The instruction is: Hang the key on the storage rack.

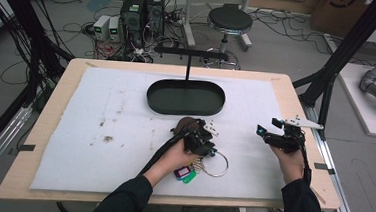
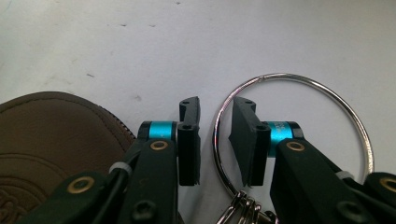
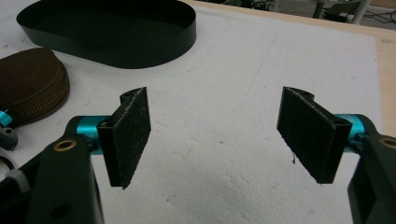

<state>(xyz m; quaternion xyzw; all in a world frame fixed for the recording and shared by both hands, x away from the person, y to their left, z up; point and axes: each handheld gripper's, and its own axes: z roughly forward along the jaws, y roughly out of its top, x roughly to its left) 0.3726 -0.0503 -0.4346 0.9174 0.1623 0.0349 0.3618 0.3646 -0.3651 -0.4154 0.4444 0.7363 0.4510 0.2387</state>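
Your left gripper (image 2: 215,140) is set down low over the white mat (image 1: 98,145), its two black jaws straddling the left arc of the large key ring (image 2: 299,126): the wire runs up between the pads, with a narrow gap visible on each side, so the jaws stand nearly closed around it but are not yet pressing on it. That placement reads as a deliberate pinch on the thin wire rather than on the cluster of smaller rings (image 2: 245,205) and coloured tags (image 1: 185,174) hanging from its lower end, which would shift under the pads. In the high view the key ring lies flat on the mat at the near centre of the table, just right of your left hand (image 1: 175,157), with the tags toward you. The brown zipped pouch (image 2: 51,140) sits just beside the left jaw, close enough that it could be nudged; whether it touches I cannot tell. Your left forearm comes in at a slant from the bottom, wrist bent so the gripper points forward and down. Your right gripper (image 3: 219,140) hovers well apart to the right, jaws wide with nothing between them, angled toward the black oval tray (image 3: 177,37), which stands empty beyond the pouch with its T-shaped stand (image 1: 189,53) rising behind it.
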